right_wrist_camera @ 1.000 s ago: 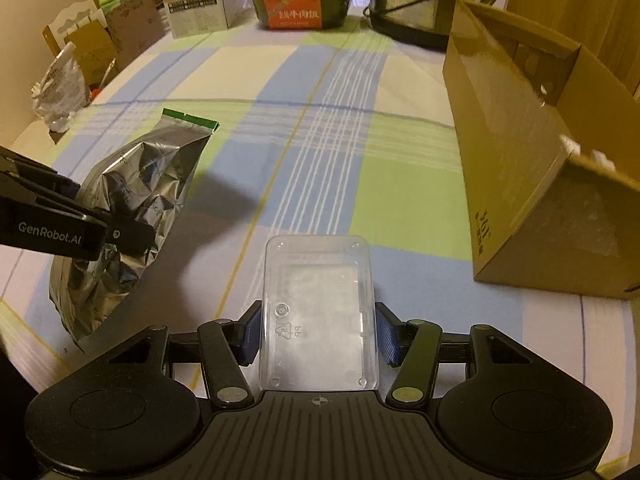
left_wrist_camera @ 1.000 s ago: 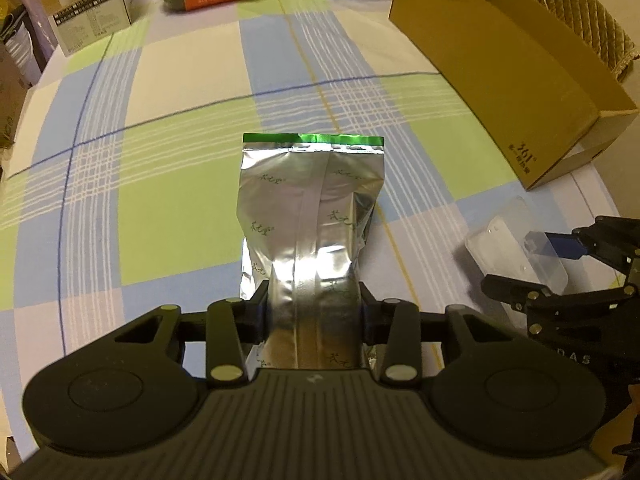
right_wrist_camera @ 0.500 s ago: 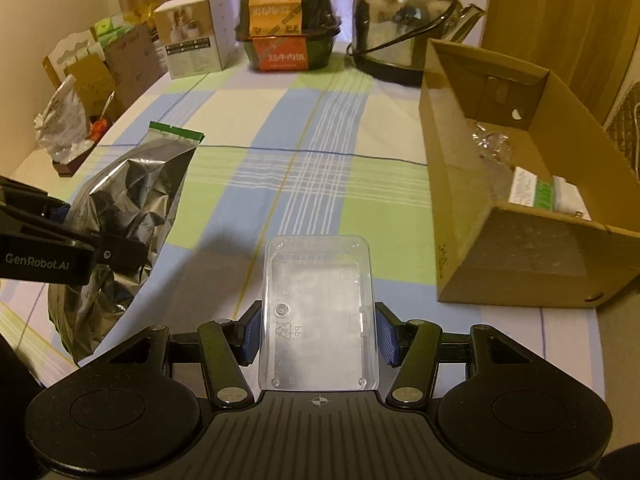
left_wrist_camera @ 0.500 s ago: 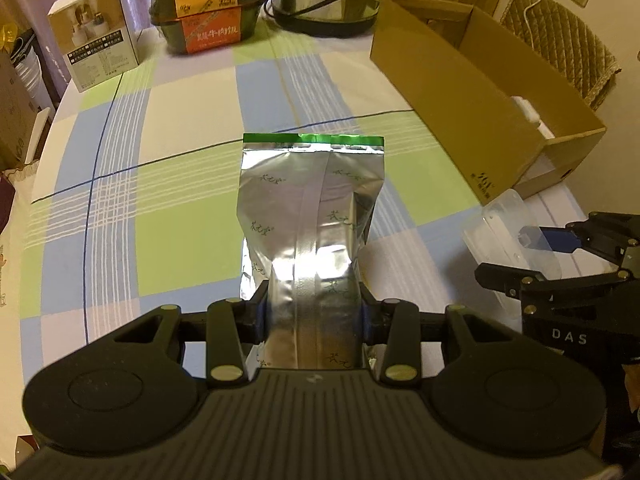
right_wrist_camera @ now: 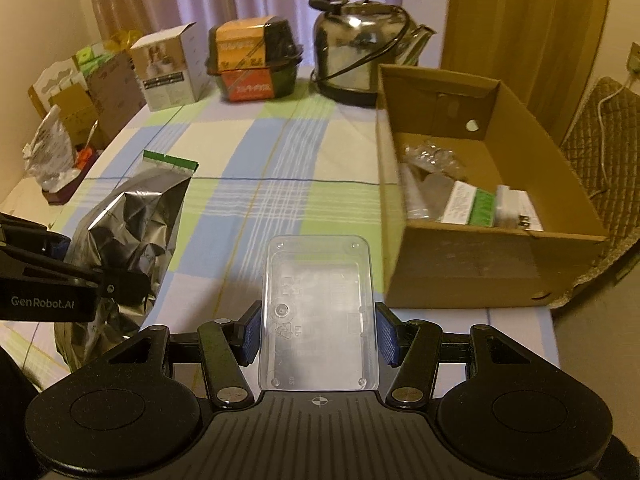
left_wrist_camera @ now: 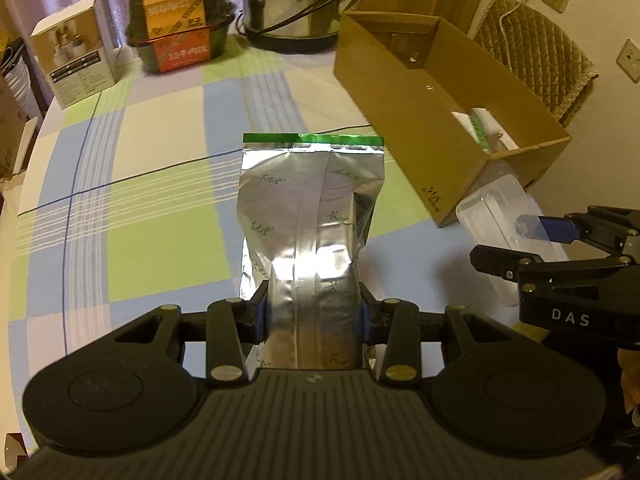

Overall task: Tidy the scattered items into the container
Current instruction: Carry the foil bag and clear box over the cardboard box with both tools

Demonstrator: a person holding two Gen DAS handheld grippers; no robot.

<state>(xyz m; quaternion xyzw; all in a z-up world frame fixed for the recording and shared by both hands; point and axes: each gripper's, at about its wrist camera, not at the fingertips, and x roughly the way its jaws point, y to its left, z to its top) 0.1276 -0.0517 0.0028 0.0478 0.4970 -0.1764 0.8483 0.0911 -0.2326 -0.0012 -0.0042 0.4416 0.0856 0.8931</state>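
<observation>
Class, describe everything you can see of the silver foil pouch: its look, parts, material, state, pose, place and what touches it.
The silver foil pouch looks like shiny, crinkled metallised film, with a green strip along its sealed top edge, a seam down the middle and small green printed marks. It seems full and puffed. The left gripper clamps its lower end between blue-padded fingers, holding it above the checked tablecloth with the green edge pointing away. Nothing else visibly touches it. The cardboard box stands apart, further to its right.

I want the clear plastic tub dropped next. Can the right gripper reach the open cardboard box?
Probably yes: the right gripper, shut on the clear plastic tub, faces the open cardboard box just ahead-right, nothing between.
</observation>
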